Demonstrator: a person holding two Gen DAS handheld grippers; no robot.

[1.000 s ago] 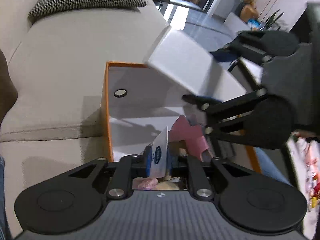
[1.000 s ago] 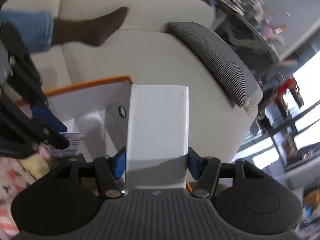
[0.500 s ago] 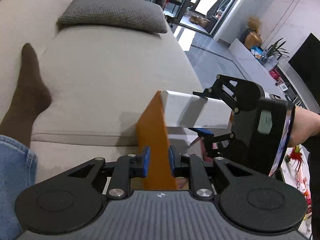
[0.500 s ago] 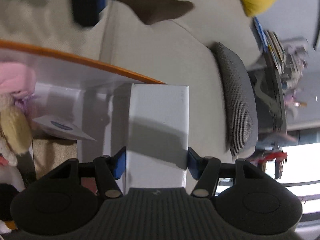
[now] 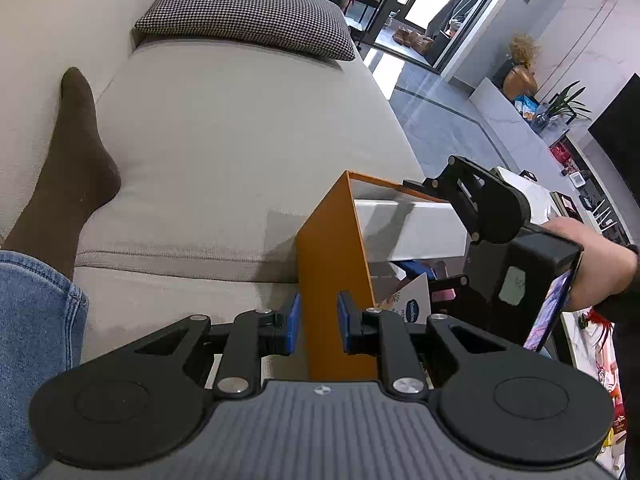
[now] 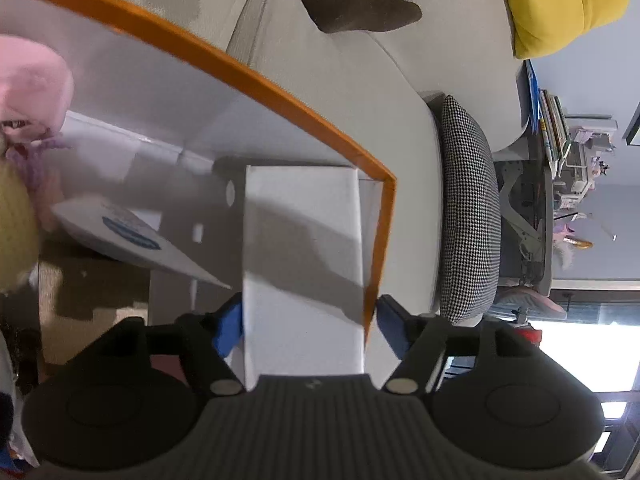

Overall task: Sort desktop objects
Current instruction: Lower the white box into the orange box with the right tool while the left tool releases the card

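Note:
An orange storage box (image 5: pixel 332 264) with white inner walls stands by the sofa; its orange rim (image 6: pixel 256 76) shows in the right wrist view. My left gripper (image 5: pixel 318 322) straddles the box's near wall, its blue pads slightly apart from it, open. My right gripper (image 6: pixel 308 324) holds a white rectangular box (image 6: pixel 302 256) lowered into the corner of the orange box; the right blue pad looks slightly off it. That white box also shows in the left wrist view (image 5: pixel 408 232). Inside lie a white Vaseline packet (image 6: pixel 132 236), a pink plush toy (image 6: pixel 28 92) and a tan item.
A beige sofa (image 5: pixel 240 140) with a houndstooth cushion (image 5: pixel 248 16) lies behind the box. A person's leg in a brown sock (image 5: pixel 68 152) rests on it. A yellow cushion (image 6: pixel 568 4) and a bookshelf lie further off.
The left gripper's pads have opened off the orange wall they pinched. The right gripper has lowered the white box deeper into the orange box's corner.

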